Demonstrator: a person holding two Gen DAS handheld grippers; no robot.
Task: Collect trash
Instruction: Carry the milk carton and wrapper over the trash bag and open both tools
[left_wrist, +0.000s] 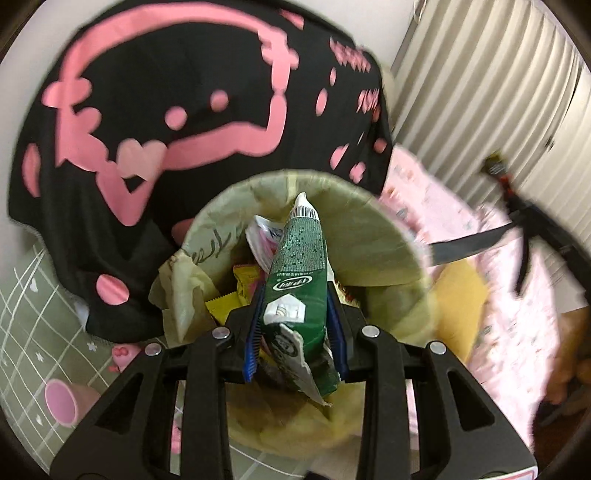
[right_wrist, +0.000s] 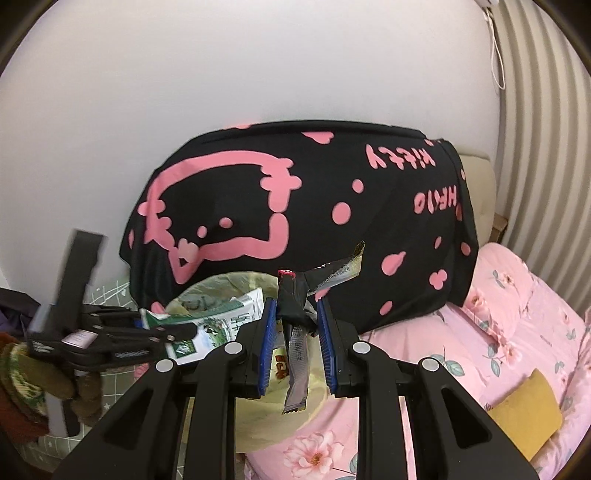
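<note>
In the right wrist view, the left gripper (right_wrist: 147, 325) comes in from the lower left, blurred, clamped on a green wrapper (right_wrist: 207, 325) that reaches over the lined trash bin (right_wrist: 207, 291) at centre. In its own view that green wrapper (left_wrist: 299, 266) stands between the blue pads, pointing into the trash bin (left_wrist: 369, 236) full of wrappers. The right gripper (right_wrist: 295, 328), lower centre, pinches what looks like a crumpled dark wrapper (right_wrist: 295, 302) just right of the bin. Behind is a black pink-printed cloth (right_wrist: 295, 206); a pink floral bed (right_wrist: 517, 314) fills the lower right.

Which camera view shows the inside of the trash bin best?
The left wrist view: it looks down into the trash bin and shows wrappers inside. The right wrist view shows only its rim from the side, partly behind both grippers.
</note>
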